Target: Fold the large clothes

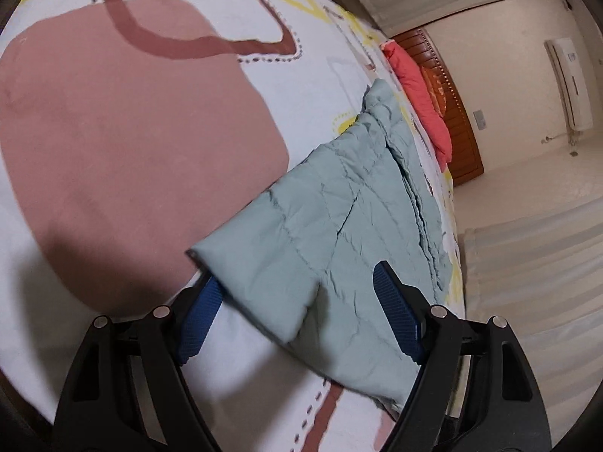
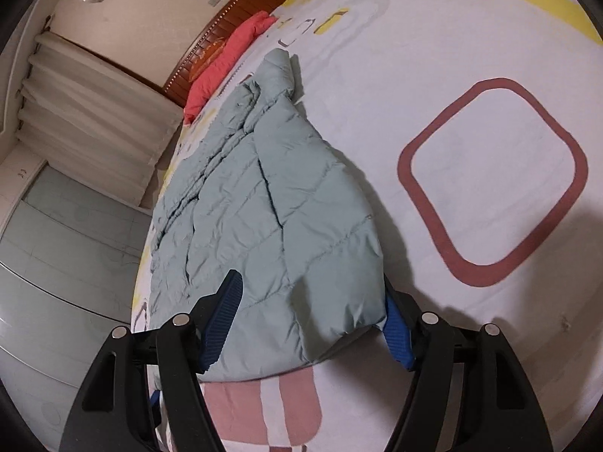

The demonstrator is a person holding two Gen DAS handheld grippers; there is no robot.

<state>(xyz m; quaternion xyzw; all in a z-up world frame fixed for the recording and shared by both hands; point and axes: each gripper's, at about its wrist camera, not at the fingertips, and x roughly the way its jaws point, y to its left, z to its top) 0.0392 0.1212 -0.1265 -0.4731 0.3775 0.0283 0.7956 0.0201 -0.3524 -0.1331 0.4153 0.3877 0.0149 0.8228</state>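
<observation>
The puffy green jacket [image 1: 339, 226] lay on the bed [image 1: 132, 132]. Left claw [image 1: 297, 312] and right claw [image 2: 312, 316] gaped wide around its hem; the jacket hid one pad tip of each.

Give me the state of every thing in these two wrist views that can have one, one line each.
Pale green quilted puffer jacket: laid out on the bed, sleeve folded across the body.
Left gripper: open, straddling the jacket's edge.
Right gripper: open, jacket's corner between its blue pads.
Coral-red bedding: bunched at the wooden headboard.
</observation>
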